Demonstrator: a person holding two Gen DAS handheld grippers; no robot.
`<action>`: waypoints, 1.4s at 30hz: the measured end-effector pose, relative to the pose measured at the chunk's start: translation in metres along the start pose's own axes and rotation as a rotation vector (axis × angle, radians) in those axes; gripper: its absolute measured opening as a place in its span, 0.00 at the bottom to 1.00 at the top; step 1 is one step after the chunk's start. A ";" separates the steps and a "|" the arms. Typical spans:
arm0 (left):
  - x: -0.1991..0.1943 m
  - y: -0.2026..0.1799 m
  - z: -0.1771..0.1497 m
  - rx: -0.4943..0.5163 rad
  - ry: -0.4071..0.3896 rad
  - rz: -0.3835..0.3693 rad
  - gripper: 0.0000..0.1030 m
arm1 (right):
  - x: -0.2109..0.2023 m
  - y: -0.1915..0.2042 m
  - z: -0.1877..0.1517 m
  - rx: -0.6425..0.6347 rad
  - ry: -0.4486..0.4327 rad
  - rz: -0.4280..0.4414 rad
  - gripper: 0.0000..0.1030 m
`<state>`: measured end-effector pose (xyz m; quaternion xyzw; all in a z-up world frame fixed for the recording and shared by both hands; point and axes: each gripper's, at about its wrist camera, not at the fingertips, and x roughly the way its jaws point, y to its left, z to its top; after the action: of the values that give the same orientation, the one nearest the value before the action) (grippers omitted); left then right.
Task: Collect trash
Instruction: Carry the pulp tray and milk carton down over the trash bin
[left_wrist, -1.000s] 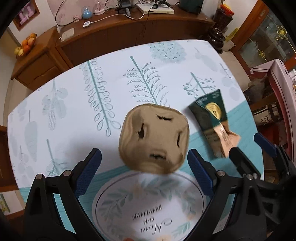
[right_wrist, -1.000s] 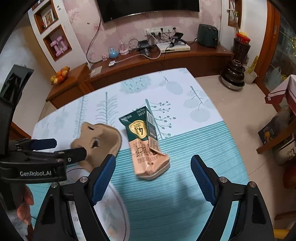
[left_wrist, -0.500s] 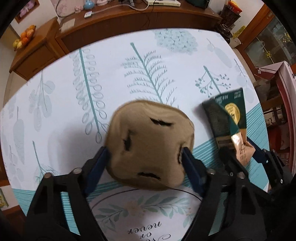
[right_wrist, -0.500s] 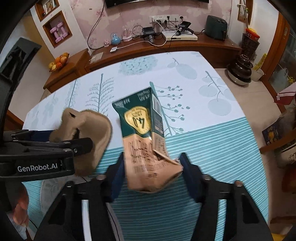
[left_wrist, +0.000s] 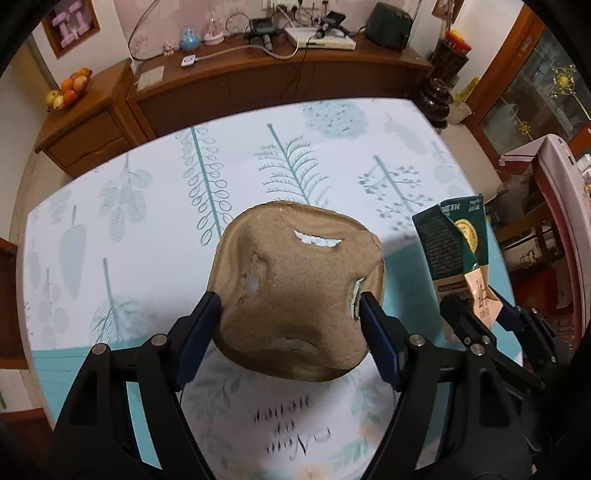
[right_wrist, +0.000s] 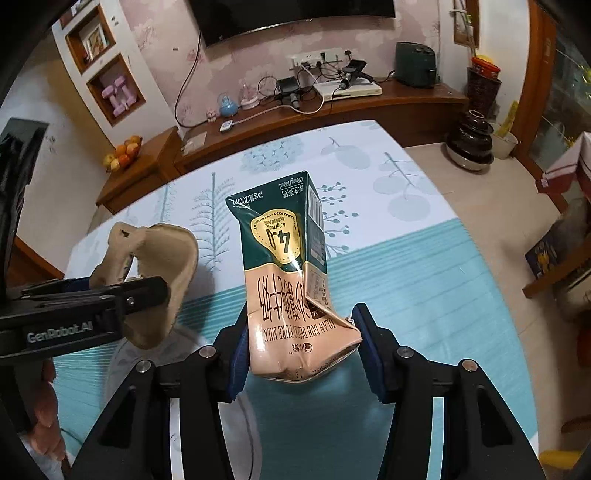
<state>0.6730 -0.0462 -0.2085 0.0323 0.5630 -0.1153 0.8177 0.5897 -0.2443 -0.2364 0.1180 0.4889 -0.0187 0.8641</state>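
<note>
A second ago both things lay on the bench (left_wrist: 229, 155); now the tray (left_wrist: 299, 291) is held in the left claw (left_wrist: 290, 321); the carton (right_wrist: 291, 280) is pinched by the still-closing right claw (right_wrist: 301, 347); both can be binned.

Each hand-held gripper is a matte black plastic frame with two angled arms that end in fingers faced with dark blue ribbed pads. On the left hand-held gripper (left_wrist: 290, 319) round silver screw heads sit at the arm joints, two on each side. The right hand-held gripper (right_wrist: 301, 341) has the same build, with silver screws at its joints. Seen from the right wrist, the left one's black side bar carries white lettering, "GenRobot.AI". A bare hand (right_wrist: 46, 424) grips beneath it.
</note>
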 end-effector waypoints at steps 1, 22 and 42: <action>-0.009 0.000 -0.004 -0.003 -0.009 -0.005 0.71 | -0.010 0.000 -0.004 0.003 -0.011 0.008 0.50; -0.223 -0.052 -0.253 -0.165 -0.222 -0.038 0.71 | -0.250 -0.015 -0.196 -0.061 -0.138 0.196 0.50; -0.313 -0.133 -0.497 -0.205 -0.283 0.034 0.71 | -0.388 -0.085 -0.396 -0.064 -0.060 0.281 0.50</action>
<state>0.0824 -0.0374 -0.0887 -0.0583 0.4505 -0.0469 0.8896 0.0421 -0.2711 -0.1178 0.1568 0.4418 0.1144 0.8758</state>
